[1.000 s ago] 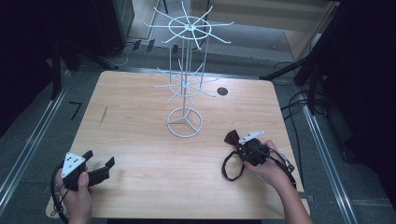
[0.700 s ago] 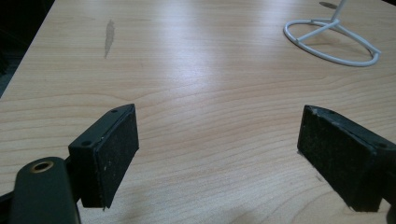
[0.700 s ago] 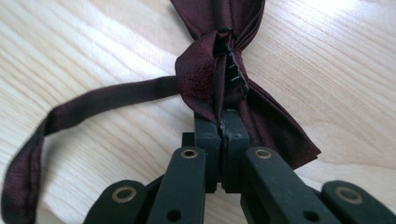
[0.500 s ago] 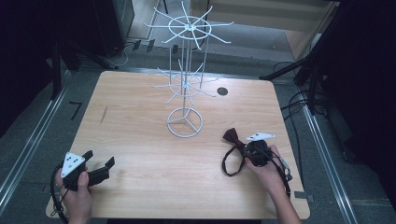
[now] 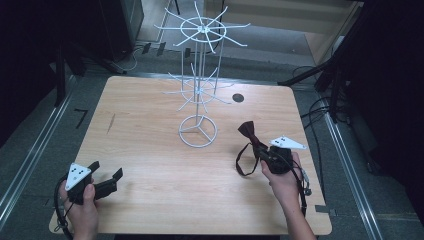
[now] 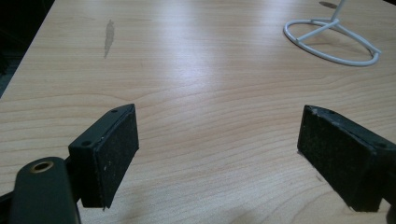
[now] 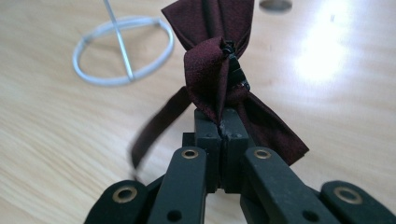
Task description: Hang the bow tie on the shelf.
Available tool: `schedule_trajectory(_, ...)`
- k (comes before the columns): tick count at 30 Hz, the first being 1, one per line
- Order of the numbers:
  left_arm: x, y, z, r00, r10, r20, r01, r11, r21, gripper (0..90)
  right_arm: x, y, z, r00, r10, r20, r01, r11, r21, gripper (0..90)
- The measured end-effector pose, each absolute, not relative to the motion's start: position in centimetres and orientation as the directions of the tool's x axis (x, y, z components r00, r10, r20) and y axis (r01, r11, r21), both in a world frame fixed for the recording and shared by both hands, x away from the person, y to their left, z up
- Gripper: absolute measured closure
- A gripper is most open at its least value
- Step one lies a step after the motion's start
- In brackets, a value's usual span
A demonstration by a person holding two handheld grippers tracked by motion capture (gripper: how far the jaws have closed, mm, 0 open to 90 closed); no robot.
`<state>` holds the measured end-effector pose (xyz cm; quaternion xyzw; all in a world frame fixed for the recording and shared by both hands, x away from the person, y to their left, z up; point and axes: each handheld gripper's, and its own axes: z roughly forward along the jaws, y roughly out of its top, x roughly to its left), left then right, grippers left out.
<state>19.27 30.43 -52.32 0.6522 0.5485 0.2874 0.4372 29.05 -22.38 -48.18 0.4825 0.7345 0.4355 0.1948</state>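
A dark red bow tie (image 5: pixel 248 133) (image 7: pixel 215 70) with a hanging strap (image 5: pixel 242 161) is held off the table at the right. My right gripper (image 5: pixel 261 150) (image 7: pixel 223 122) is shut on the bow tie's knot, its jaws pressed together. A white wire display rack (image 5: pixel 199 75) with spoked arms stands at the table's middle back on a ring base (image 5: pixel 198 131) (image 7: pixel 122 51) (image 6: pixel 332 41). At the front left corner my left gripper (image 5: pixel 106 176) (image 6: pixel 219 154) rests open, jaws wide apart, nothing between them.
The wooden table (image 5: pixel 150 150) has a dark round hole (image 5: pixel 238 98) behind the rack and a faint dark streak (image 5: pixel 110 123) at the left. Cables and dark stands surround the table on the floor.
My right gripper has lifted and carried the bow tie a little to the right and away from the person, the strap now dangling. The left gripper has stayed put.
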Motion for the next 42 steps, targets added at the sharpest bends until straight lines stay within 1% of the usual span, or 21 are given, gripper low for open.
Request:
schedule_trajectory(2, 19.3, 30.4, -52.3, 0.234, 0.967, -0.105, 0.464, -0.016, 0.885, 13.2, 29.0, -21.9, -47.3, -0.457, 0.88, 0.131, 0.506, 0.136, 0.852, 89.7)
schedule_trajectory(16, 19.3, 30.5, -52.3, 0.234, 0.966, -0.107, 0.464, -0.014, 0.886, 13.2, 29.4, -20.3, -44.0, -0.466, 0.873, 0.145, 0.407, 0.066, 0.911, 89.7)
schedule_trajectory(33, 19.3, 30.5, -52.3, 0.229, 0.966, -0.118, 0.463, -0.001, 0.886, 13.2, 30.0, -19.0, -40.3, -0.478, 0.867, 0.141, 0.338, 0.034, 0.941, 89.7)
schedule_trajectory(42, 19.3, 30.6, -52.3, 0.23, 0.966, -0.12, 0.464, 0.0, 0.886, 13.2, 30.0, -18.6, -39.0, -0.496, 0.858, 0.132, 0.309, 0.032, 0.951, 89.7)
